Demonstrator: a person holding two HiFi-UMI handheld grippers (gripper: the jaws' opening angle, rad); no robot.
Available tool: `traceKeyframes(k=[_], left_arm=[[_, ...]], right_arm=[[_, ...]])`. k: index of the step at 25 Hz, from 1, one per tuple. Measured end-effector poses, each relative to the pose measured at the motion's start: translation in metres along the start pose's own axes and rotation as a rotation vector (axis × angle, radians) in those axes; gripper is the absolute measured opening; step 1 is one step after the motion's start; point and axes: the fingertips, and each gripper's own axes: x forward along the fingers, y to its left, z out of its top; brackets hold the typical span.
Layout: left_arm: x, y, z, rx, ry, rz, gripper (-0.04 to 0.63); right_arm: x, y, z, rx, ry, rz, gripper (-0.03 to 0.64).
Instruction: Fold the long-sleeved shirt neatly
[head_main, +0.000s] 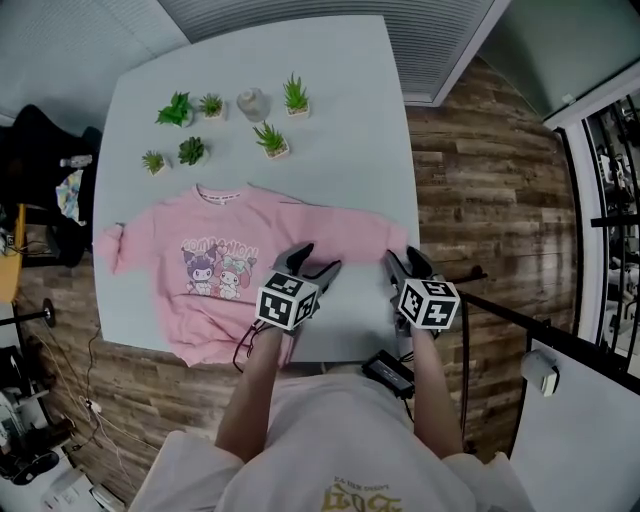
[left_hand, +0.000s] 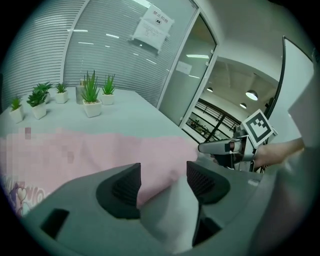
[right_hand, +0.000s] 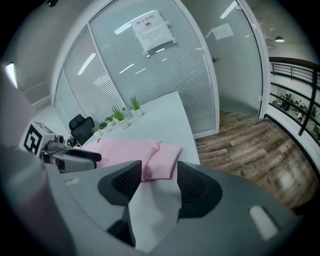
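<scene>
Pink shirt (head_main: 230, 270) lies flat, front up, on the pale table (head_main: 330, 120), collar pointing away from me, no fold made yet.

Going L to R:

- Left sleeve (head_main: 112, 246) sits bunched right at the table's left edge. Risk: if I pull the body toward the right, that bunch prob. drags crooked or slips over the edge, and the fold comes out lopsided.
- Print (head_main: 222, 268) area looks fairly smooth. Any tug from one side only would wrinkle it.
- Left gripper (head_main: 318, 258) hovers over the body's right part, near the hem, jaws wide, nothing pinched. In the left gripper view I see pink cloth and bare table through the gap. Risk: closing here w/o getting under the hem grabs only the top layer, so front lifts and back stays put.
- Right sleeve (head_main: 365, 235) runs out toward the table's right edge, and its cuff (right_hand: 162, 161) lies ahead of the right gripper (head_main: 403, 256). Its jaws are also wide and empty, w/ the cuff not between the pads yet. Risk: closing short catches nothing, and going too low scrapes the tabletop. A sideways drag could tip the sleeve off that edge.
- Plants (head_main: 272, 138) stand well apart at the far end. Only a big swing of cloth would reach them.
</scene>
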Motion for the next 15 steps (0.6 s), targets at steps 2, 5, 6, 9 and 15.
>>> traceKeyframes(k=[2,5,6,9,15], left_arm=[[0.0027,0.0010,-0.0037,-0.003,0.015,0.004,0.288],[0.0064,0.0018,-0.0078,-0.002,0.031,0.010,0.288],[0.0077,0.0020,-0.0086,0.001,0.033,0.009,0.288],[0.0102,0.0015,-0.0106,0.017,0.044,0.003,0.288],[0.0073,-0.0026,-0.0081,0.023,0.032,-0.002,0.281]], right_arm=[[0.0021,0.0011,-0.0003,-0.004,0.006,0.002,0.222],[0.0036,-0.0013,-0.0017,-0.019,0.018,-0.013,0.182],[0.0042,-0.0025,-0.0027,-0.028,0.024,-0.021,0.161],[0.0056,-0.0038,-0.0045,-0.046,0.045,-0.026,0.096],[0.0036,-0.0057,-0.0062,-0.028,0.055,-0.024,0.034]])
